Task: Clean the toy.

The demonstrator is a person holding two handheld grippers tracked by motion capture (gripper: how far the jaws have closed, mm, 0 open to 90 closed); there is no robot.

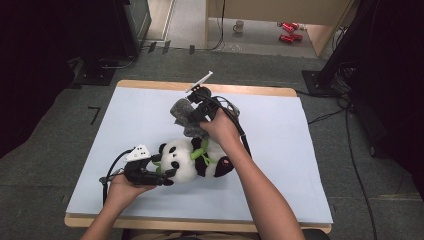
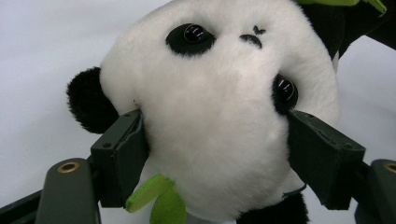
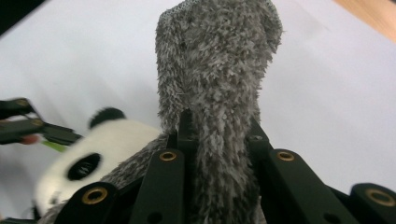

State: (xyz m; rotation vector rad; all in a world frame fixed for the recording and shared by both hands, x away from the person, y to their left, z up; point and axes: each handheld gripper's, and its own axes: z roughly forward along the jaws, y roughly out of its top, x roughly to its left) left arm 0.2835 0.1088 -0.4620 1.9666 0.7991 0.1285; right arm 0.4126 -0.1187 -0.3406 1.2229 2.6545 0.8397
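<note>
At frame centre in the high view, the panda [image 1: 192,160] lies on the table [image 1: 300,150]. The left gripper [image 1: 159,175] is clamped on its head; the right gripper [image 1: 192,107], just above, is clamped on the grey cloth [image 3: 217,79].

black-and-white panda [image 1: 192,159], grey cloth [image 1: 183,114] — pale-blue table [image 1: 130,120]
</note>
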